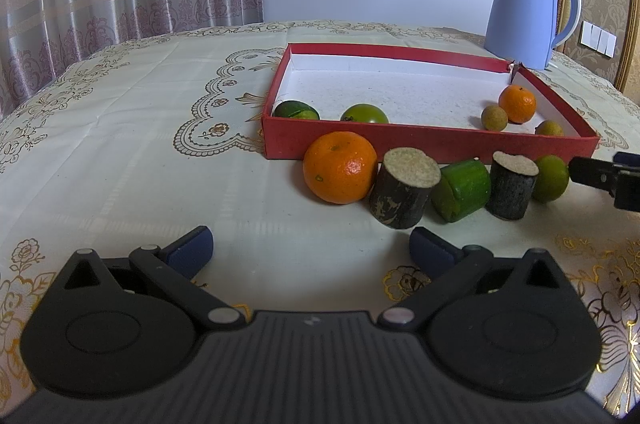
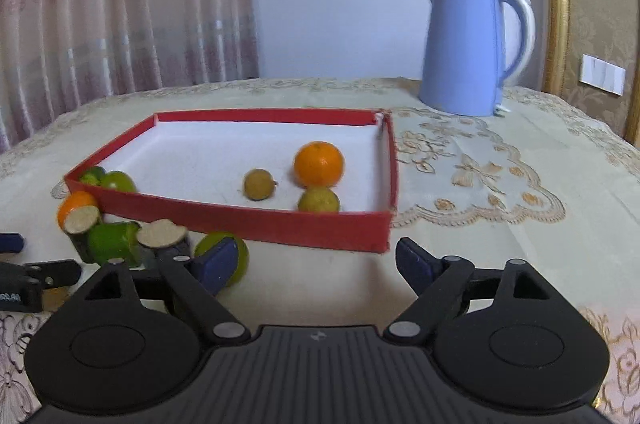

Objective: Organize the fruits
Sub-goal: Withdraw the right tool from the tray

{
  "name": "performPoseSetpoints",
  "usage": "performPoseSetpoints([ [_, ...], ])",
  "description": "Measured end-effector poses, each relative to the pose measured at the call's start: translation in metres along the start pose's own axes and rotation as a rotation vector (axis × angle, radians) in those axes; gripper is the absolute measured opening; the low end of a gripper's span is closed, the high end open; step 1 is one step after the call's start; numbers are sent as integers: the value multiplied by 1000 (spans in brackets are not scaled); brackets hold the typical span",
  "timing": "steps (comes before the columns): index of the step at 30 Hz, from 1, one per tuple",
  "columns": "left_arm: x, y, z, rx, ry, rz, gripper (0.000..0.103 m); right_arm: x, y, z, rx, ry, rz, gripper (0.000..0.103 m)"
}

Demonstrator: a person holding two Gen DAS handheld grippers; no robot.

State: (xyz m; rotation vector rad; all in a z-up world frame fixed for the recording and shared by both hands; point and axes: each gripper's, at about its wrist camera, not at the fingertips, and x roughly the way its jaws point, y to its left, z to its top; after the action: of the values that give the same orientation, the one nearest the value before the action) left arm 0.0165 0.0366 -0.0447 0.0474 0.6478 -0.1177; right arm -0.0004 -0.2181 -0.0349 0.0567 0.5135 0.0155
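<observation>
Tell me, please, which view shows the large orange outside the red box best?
The left wrist view: the large orange sits whole and sharp before the red box. In the right wrist view, it is small at the left, half hidden behind a dark cylindrical piece.

Fruits split between the red tray [image 1: 430, 144] and the bench in front of it.

Inside the shallow, white-floored tray: two green fruits [image 1: 296, 111] [image 1: 364, 113] against the near-left wall, a small orange [image 1: 517, 103] at the right with two little brownish fruits [image 1: 495, 117] [image 1: 549, 128] beside it. Just outside the near wall a row lies touching: a large orange [image 1: 339, 167], a dark cut stalk piece [image 1: 404, 192], a green chunk [image 1: 461, 190], a second dark piece [image 1: 512, 190], a green lime [image 1: 554, 178].
</observation>
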Motion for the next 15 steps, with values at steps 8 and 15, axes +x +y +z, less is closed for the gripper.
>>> performPoseSetpoints([
  [8,0,0,0,0,0,0,103,4,-16,-3,93,40,-9,91],
  [15,0,0,0,0,0,0,103,14,-21,-4,120,105,-5,94],
])
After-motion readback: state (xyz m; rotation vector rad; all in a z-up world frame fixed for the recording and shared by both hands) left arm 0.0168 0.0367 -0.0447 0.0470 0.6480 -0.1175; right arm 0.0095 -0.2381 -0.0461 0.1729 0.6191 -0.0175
